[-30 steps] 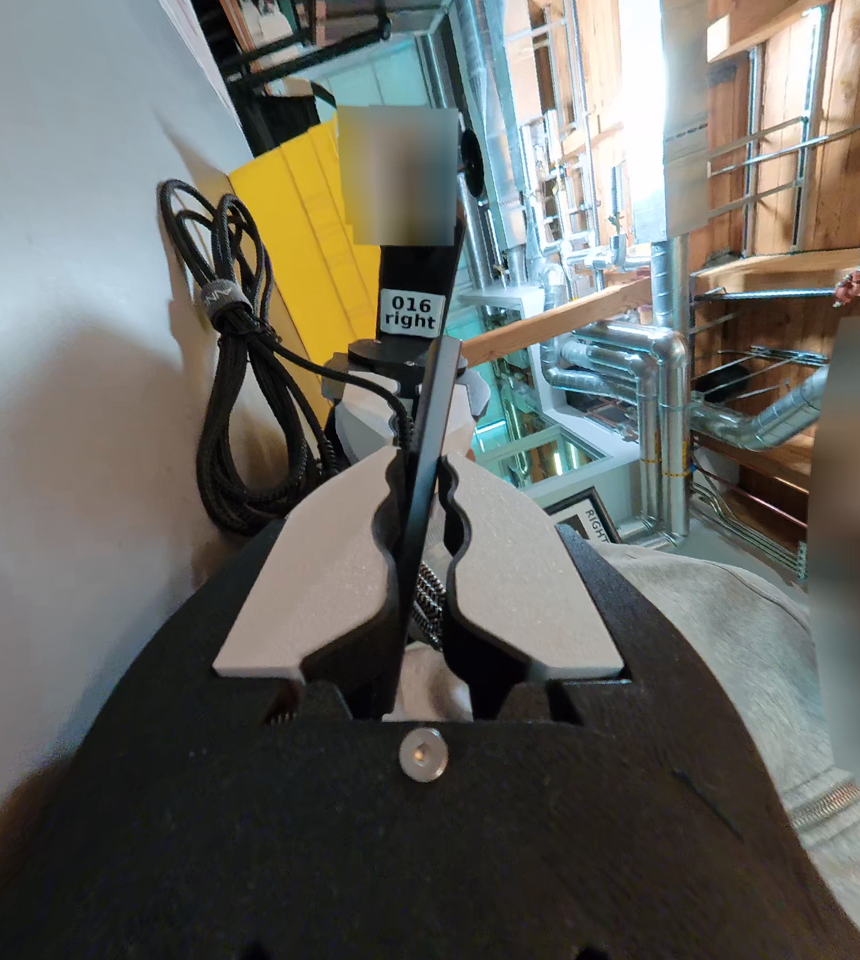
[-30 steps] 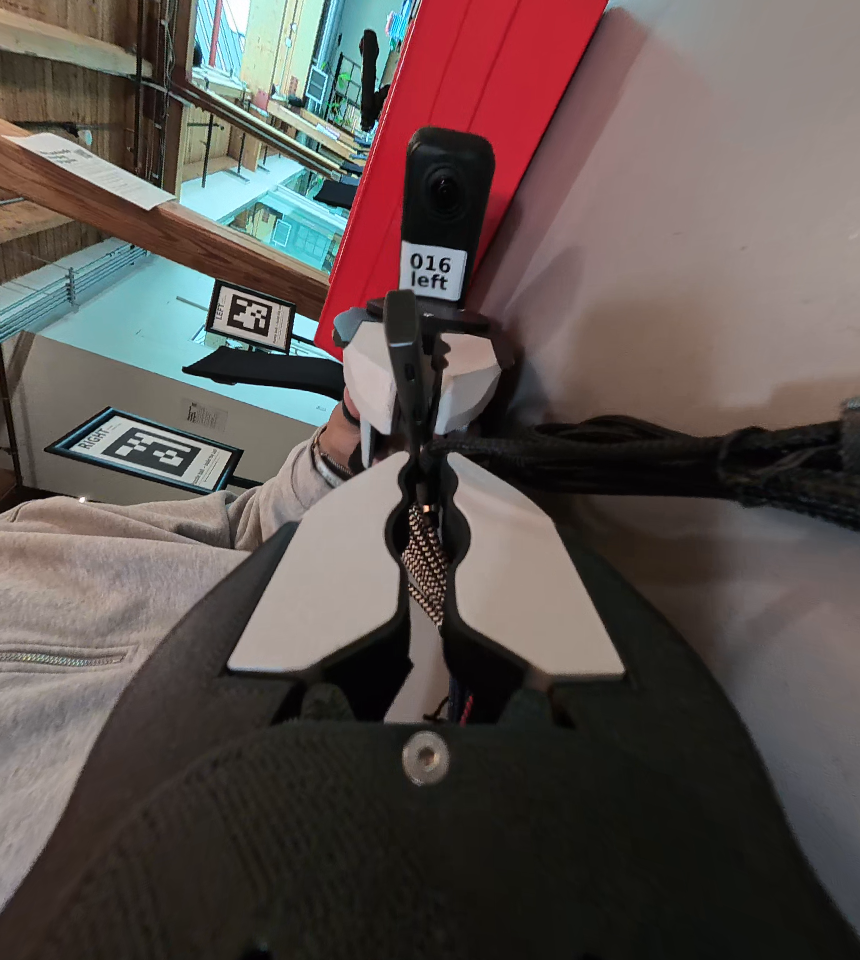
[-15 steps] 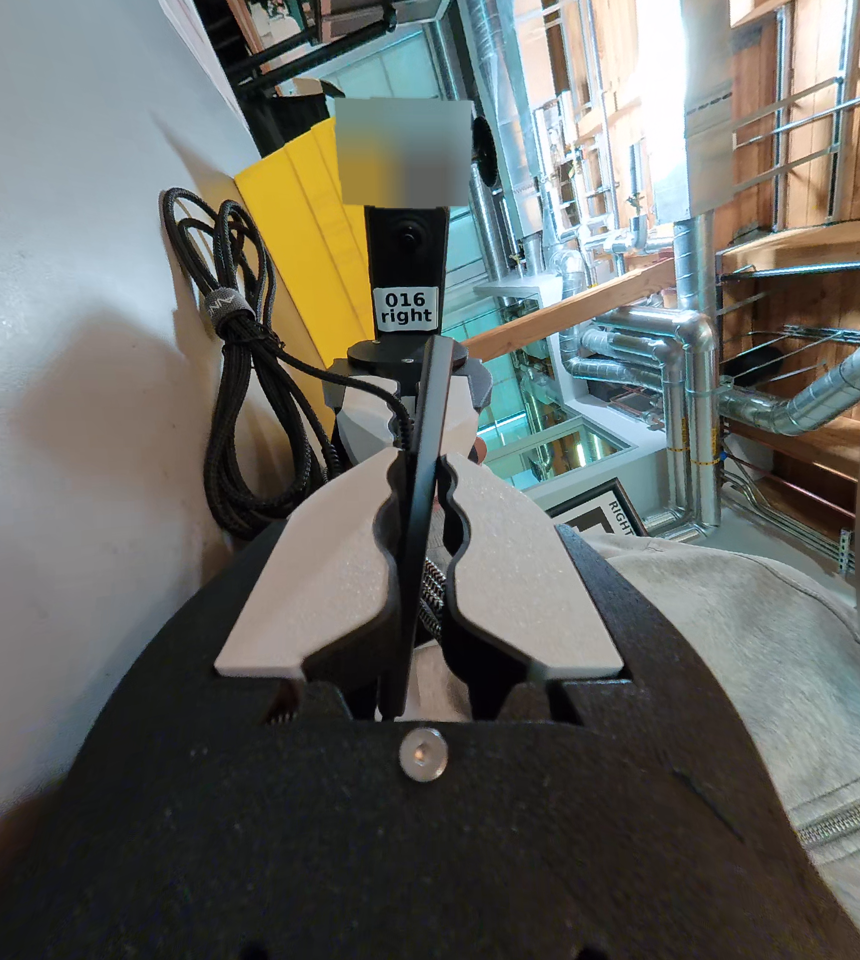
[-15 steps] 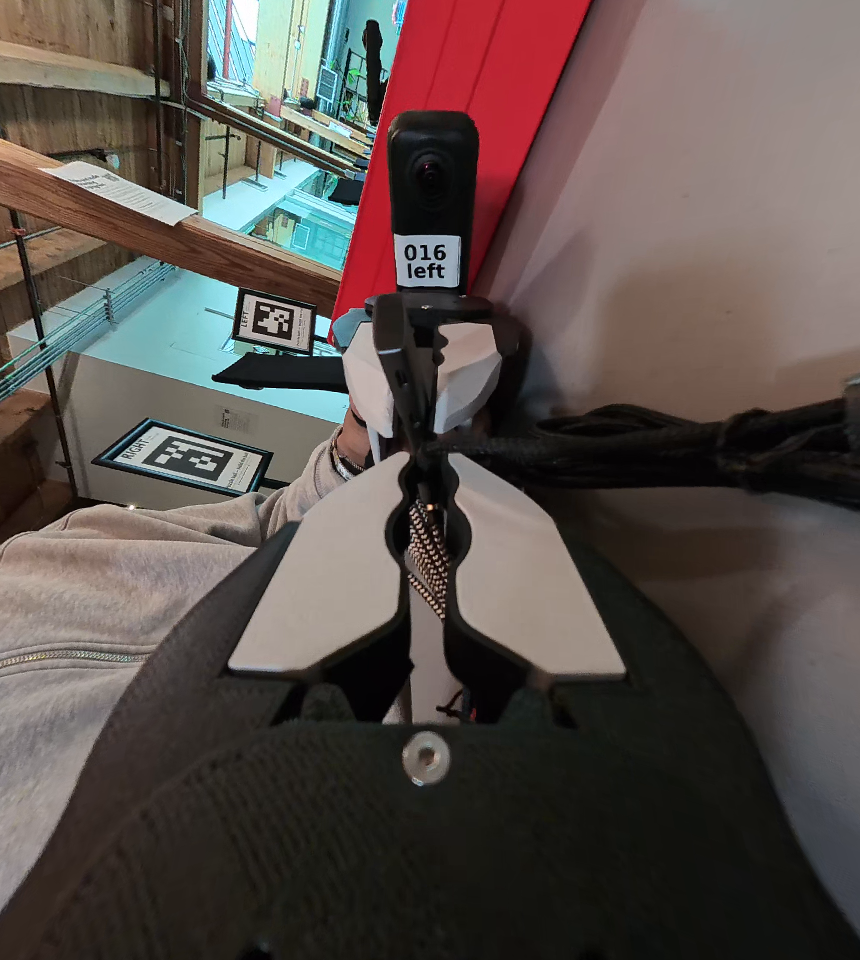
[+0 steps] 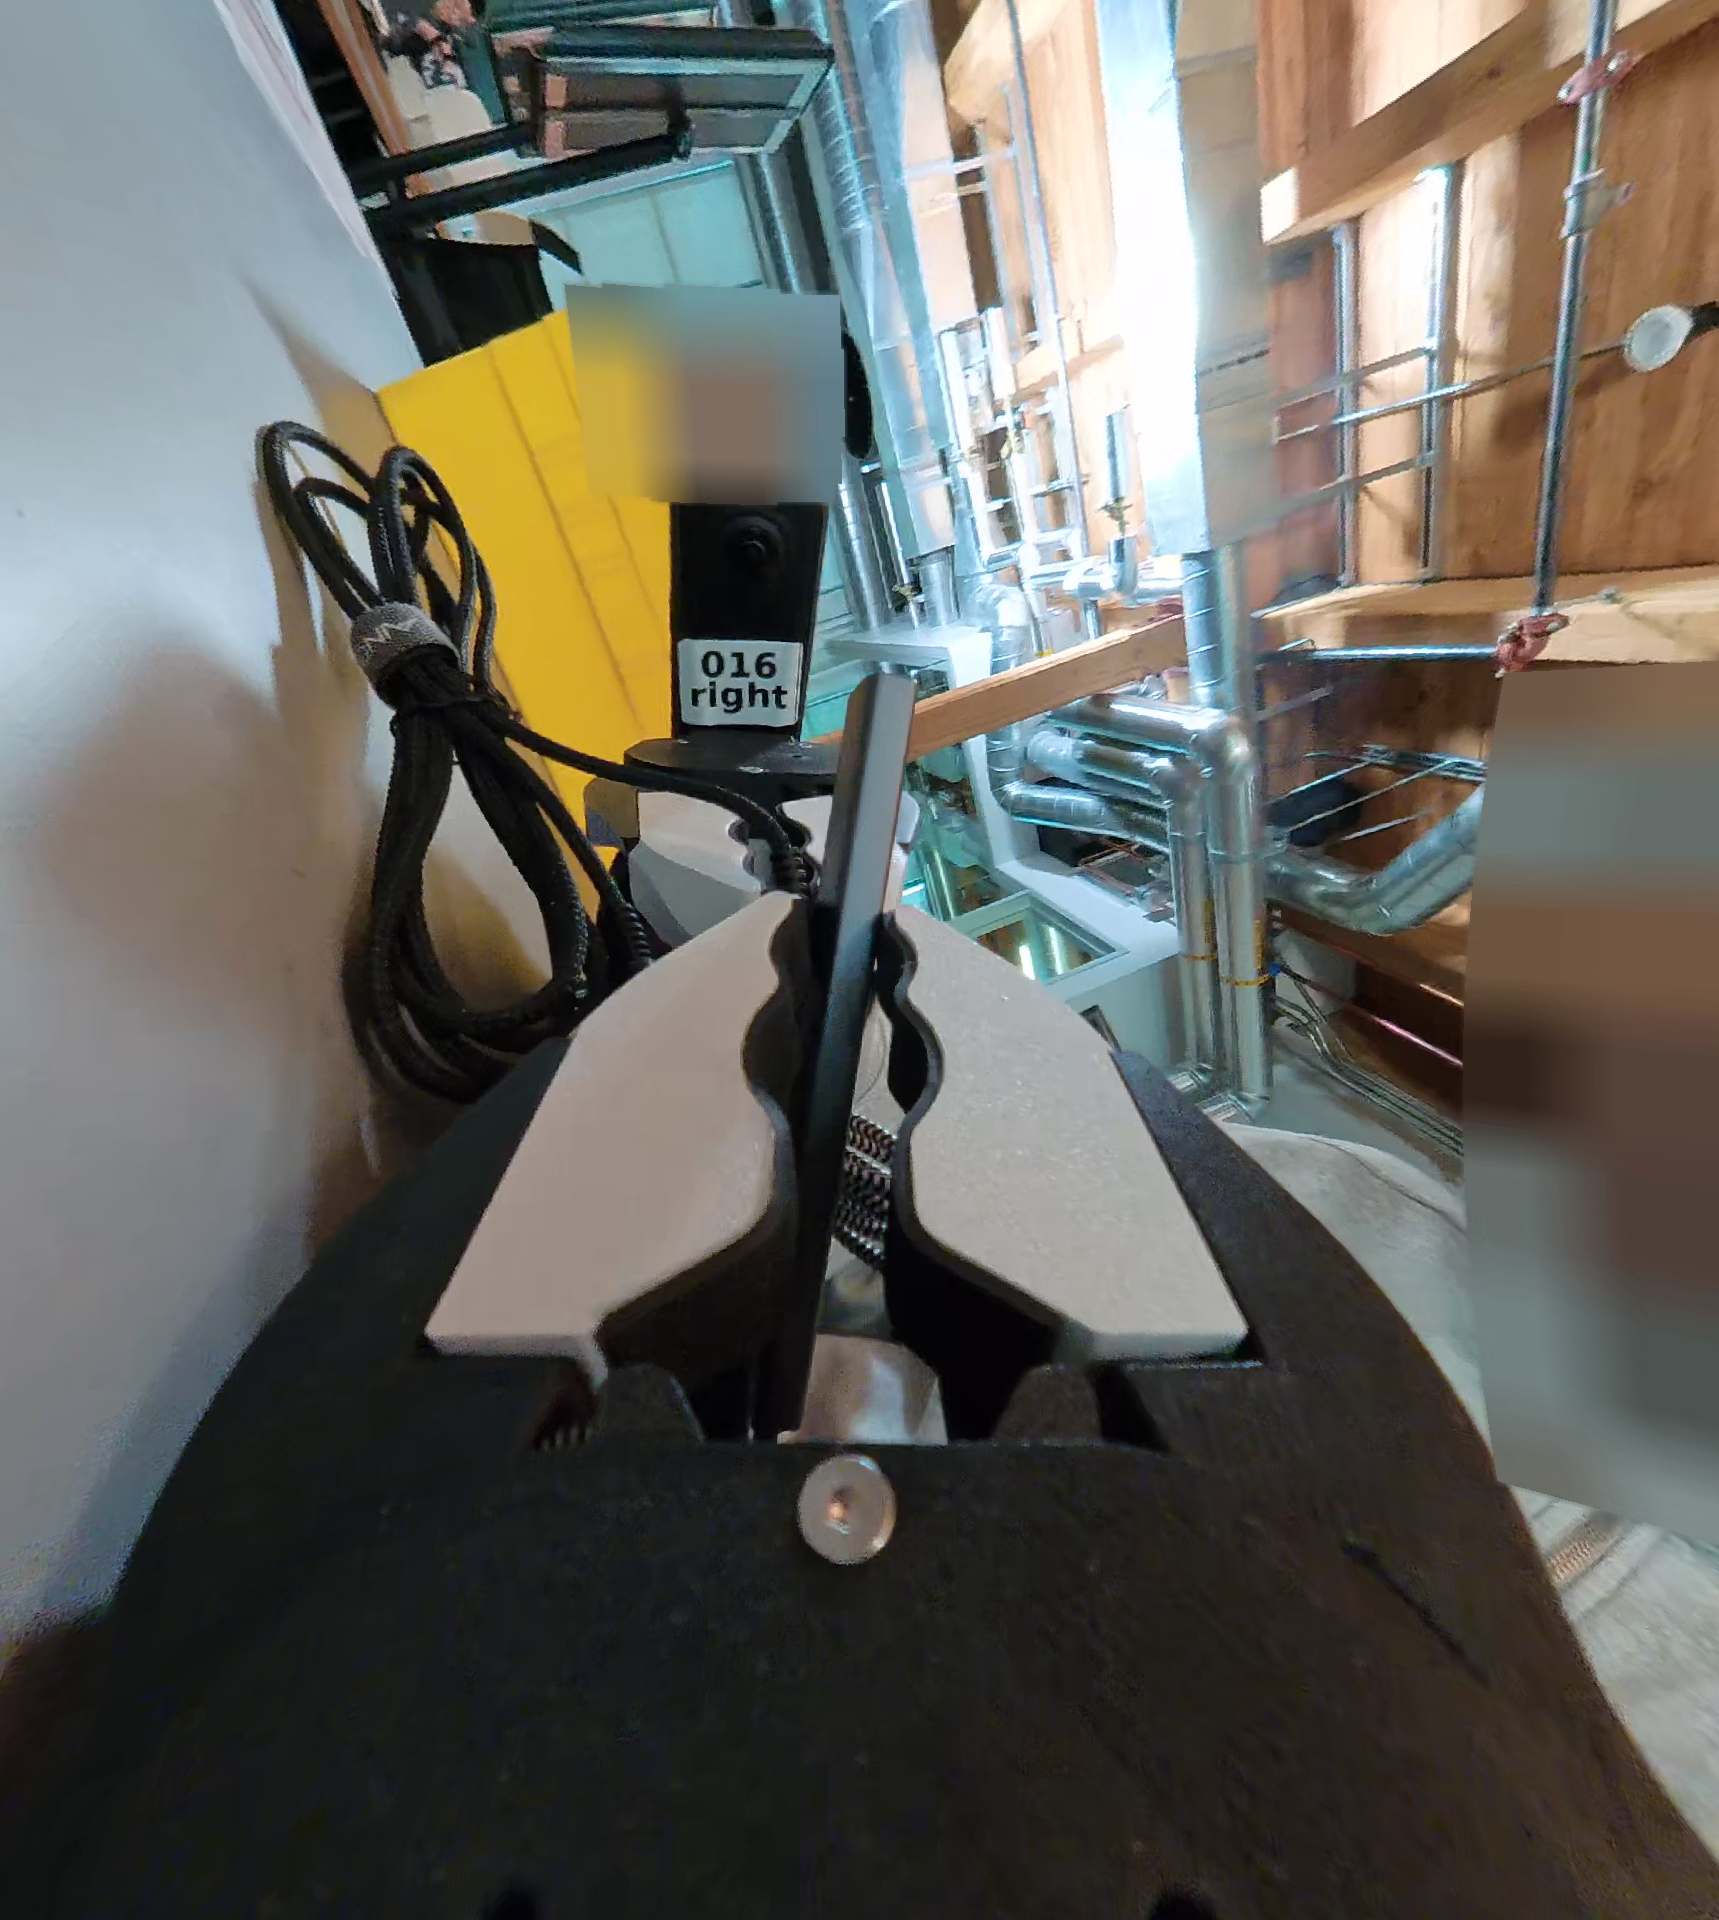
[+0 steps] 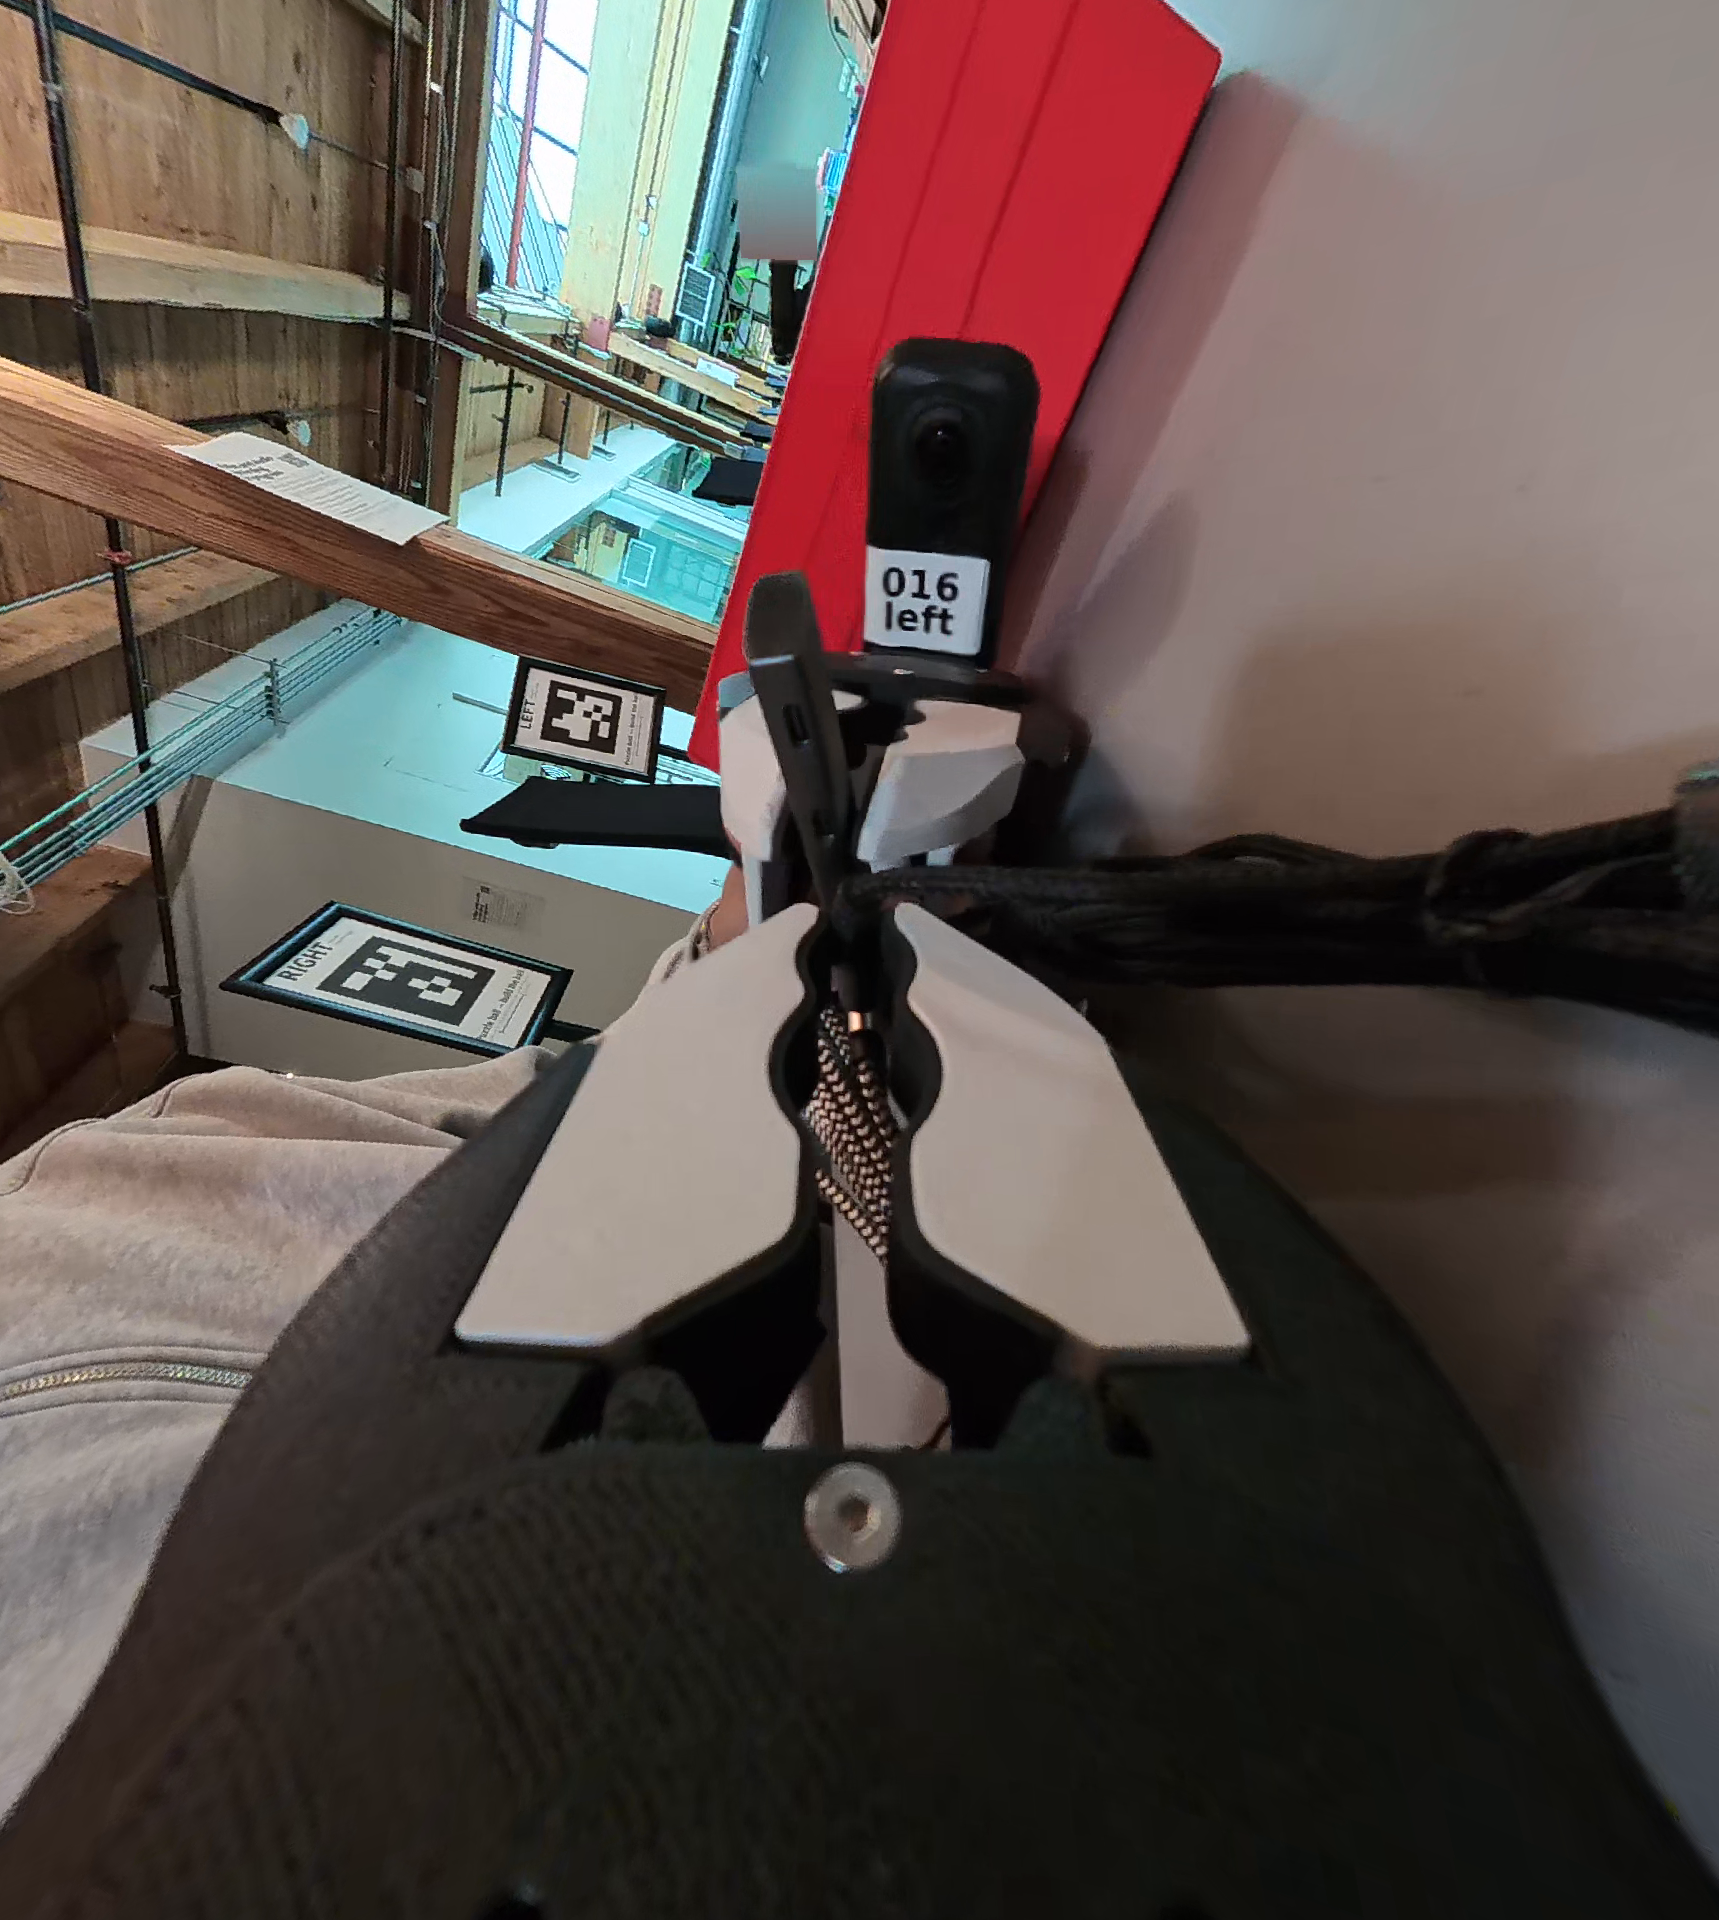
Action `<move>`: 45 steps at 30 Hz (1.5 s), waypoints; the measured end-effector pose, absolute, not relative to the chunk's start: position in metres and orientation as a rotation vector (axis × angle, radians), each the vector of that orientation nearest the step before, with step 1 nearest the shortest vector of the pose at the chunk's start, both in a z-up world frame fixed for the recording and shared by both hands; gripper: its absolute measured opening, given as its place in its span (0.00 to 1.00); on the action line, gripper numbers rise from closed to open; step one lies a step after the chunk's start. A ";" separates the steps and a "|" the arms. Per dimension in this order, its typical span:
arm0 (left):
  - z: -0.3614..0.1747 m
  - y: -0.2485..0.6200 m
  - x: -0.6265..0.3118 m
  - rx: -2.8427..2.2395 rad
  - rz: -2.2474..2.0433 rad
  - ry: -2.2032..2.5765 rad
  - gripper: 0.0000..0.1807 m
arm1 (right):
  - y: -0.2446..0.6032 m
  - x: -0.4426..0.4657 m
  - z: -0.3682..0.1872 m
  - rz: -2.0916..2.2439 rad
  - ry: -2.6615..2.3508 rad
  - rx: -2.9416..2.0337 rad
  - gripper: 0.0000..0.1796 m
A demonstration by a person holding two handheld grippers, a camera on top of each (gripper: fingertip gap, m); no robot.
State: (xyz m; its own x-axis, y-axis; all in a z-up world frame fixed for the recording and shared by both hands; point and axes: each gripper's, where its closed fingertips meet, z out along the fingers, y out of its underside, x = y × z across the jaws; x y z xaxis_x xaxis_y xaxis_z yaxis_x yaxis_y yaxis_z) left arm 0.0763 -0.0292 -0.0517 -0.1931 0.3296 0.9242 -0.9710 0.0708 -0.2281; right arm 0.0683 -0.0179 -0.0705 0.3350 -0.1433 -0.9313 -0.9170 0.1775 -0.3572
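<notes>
Slightly higher view, black slab [image 5: 860,894] between left tongs [image 5: 839,920].

thin black slab device [image 5: 850,935]: flat, dark, edge-on; clamped between the left hand-held gripper [image 5: 839,914] fingers, far end sticking out past the tips. Port slot shows on its narrow edge in the right wrist view [image 6: 801,727].

black-and-white braided cable [image 6: 850,1112]: pinched between the right hand-held gripper [image 6: 855,920] fingers, metal plug end near the tips, just beside the slab's edge; seated or not, can't tell.
</notes>
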 end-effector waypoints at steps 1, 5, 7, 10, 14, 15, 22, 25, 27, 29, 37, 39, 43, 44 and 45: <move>-0.051 -0.029 0.076 0.776 1.422 -1.162 0.07 | -0.018 0.068 -0.070 0.746 1.109 -1.283 0.05; -0.051 -0.029 0.076 0.768 1.419 -1.155 0.07 | -0.018 0.068 -0.069 0.737 1.115 -1.296 0.04; -0.048 -0.027 0.077 0.759 1.430 -1.129 0.07 | -0.020 0.069 -0.067 0.737 1.119 -1.286 0.04; -0.047 -0.025 0.081 0.770 1.444 -1.109 0.07 | -0.027 0.071 -0.063 0.751 1.130 -1.249 0.04; -0.047 -0.025 0.079 0.760 1.436 -1.110 0.07 | -0.029 0.071 -0.065 0.719 1.145 -1.285 0.04; -0.047 -0.025 0.079 0.759 1.434 -1.109 0.07 | -0.028 0.070 -0.065 0.717 1.144 -1.297 0.04; -0.047 -0.026 0.076 0.743 1.418 -1.115 0.07 | -0.022 0.065 -0.066 0.693 1.135 -1.369 0.04; -0.048 -0.028 0.074 0.737 1.406 -1.132 0.08 | -0.022 0.065 -0.066 0.676 1.136 -1.380 0.04; -0.048 -0.029 0.073 0.736 1.403 -1.143 0.07 | -0.021 0.065 -0.066 0.665 1.136 -1.390 0.04; -0.049 -0.029 0.072 0.736 1.401 -1.148 0.07 | -0.020 0.064 -0.067 0.658 1.135 -1.405 0.04; -0.049 -0.030 0.072 0.738 1.391 -1.150 0.07 | -0.020 0.065 -0.068 0.586 1.129 -1.461 0.04; -0.050 -0.030 0.071 0.740 1.390 -1.157 0.07 | -0.020 0.065 -0.068 0.573 1.124 -1.477 0.04; -0.050 -0.030 0.072 0.743 1.388 -1.158 0.07 | -0.020 0.065 -0.068 0.560 1.116 -1.488 0.04; -0.050 -0.030 0.072 0.744 1.386 -1.158 0.07 | -0.021 0.065 -0.069 0.556 1.114 -1.491 0.04; -0.050 -0.030 0.072 0.744 1.384 -1.157 0.07 | -0.021 0.065 -0.069 0.552 1.113 -1.494 0.04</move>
State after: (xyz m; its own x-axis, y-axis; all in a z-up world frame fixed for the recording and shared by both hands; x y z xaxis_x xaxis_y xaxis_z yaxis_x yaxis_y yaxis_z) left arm 0.0717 -0.0305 -0.0503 -0.1718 0.3490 0.9213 -0.9686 0.1109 -0.2226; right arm 0.0651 -0.0206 -0.0688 0.4422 -0.3361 -0.8316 -0.8654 0.0838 -0.4940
